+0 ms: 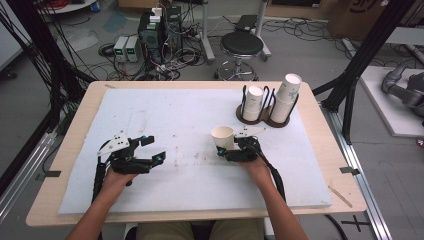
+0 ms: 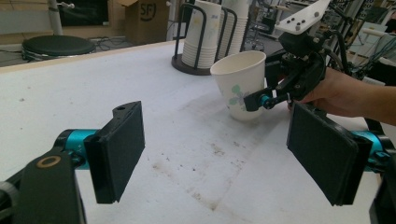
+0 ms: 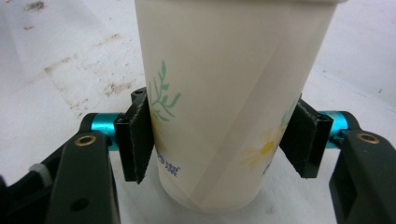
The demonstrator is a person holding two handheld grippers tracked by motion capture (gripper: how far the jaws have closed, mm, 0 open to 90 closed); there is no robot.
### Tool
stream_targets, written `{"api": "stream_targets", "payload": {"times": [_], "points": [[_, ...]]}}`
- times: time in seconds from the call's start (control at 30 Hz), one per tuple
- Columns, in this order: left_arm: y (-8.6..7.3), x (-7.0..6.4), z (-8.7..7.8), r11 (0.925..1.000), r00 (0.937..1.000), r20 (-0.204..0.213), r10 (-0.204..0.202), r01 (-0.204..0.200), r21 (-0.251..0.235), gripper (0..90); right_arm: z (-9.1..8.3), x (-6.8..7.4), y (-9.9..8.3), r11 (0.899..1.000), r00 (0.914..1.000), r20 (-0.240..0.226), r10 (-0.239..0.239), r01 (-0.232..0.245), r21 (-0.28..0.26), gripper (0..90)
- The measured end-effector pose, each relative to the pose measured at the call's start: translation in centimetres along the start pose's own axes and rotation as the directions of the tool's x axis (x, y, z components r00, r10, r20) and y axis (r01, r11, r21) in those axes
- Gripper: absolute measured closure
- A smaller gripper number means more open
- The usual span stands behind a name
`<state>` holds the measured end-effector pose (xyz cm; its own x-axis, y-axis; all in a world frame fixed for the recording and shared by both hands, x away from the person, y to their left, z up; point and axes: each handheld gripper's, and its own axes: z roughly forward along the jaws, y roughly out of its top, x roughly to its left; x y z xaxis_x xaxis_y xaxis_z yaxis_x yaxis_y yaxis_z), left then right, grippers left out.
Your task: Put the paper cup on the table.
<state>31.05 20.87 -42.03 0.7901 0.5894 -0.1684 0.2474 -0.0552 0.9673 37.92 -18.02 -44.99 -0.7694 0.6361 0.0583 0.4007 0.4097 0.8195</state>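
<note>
A white paper cup [image 3: 233, 93] with a green leaf and yellow flower print stands between the jaws of my right gripper [image 3: 219, 140], whose pads press on both of its sides. In the high view this cup [image 1: 222, 136] is upright, mouth up, near the middle of the white mat [image 1: 190, 115], with the right gripper [image 1: 224, 150] just behind it. From the left gripper view the cup [image 2: 239, 84] leans slightly, its base at the mat. My left gripper [image 2: 219, 154] is wide open with nothing between its jaws, and it sits at the mat's left [image 1: 154, 149].
A black wire cup rack [image 1: 262, 117] stands at the back right of the mat with two stacks of paper cups [image 1: 254, 102] [image 1: 287, 95]. Brown stains mark the mat's middle. A stool [image 1: 242, 45], computers and cables lie on the floor beyond the table.
</note>
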Motion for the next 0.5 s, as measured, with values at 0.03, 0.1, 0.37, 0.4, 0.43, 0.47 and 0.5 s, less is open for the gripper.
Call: {"api": "stream_targets", "payload": {"times": [0.03,0.1,0.37,0.4,0.43,0.47,0.5], "points": [[0.0,0.0,0.0,1.0,1.0,0.0,-0.001,0.001,-0.001,19.3,-0.1,-0.1,0.0,1.0,1.0,-0.002,-0.004,0.004,0.005,35.5],[0.0,0.0,0.0,1.0,1.0,0.001,-0.002,0.002,0.001,19.3,-0.3,0.0,0.0,1.0,1.0,-0.004,0.001,-0.001,0.028,35.5],[-0.1,0.0,0.1,1.0,1.0,-0.002,-0.002,0.002,0.006,19.4,-1.0,0.0,-0.6,0.996,0.9991,-0.006,-0.043,0.043,0.076,35.1],[-0.1,0.0,0.1,1.0,1.0,-0.001,-0.002,0.002,0.009,19.4,-1.1,-0.1,-0.6,0.995,0.9992,-0.009,-0.039,0.039,0.087,35.1],[-0.1,0.0,0.1,1.0,1.0,-0.001,-0.002,0.002,0.009,19.4,-1.1,-0.1,-0.6,0.995,0.9991,-0.009,-0.042,0.043,0.093,35.0],[-0.1,0.0,0.1,0.9999,1.0,-0.002,-0.001,0.001,0.011,19.4,-1.2,0.0,-0.6,0.994,0.9991,-0.008,-0.041,0.041,0.099,34.6],[-0.1,0.0,0.2,1.0,1.0,0.0,0.0,0.0,0.009,19.4,-1.2,0.0,-0.6,0.994,0.999,-0.01,-0.043,0.044,0.101,34.1]]}}
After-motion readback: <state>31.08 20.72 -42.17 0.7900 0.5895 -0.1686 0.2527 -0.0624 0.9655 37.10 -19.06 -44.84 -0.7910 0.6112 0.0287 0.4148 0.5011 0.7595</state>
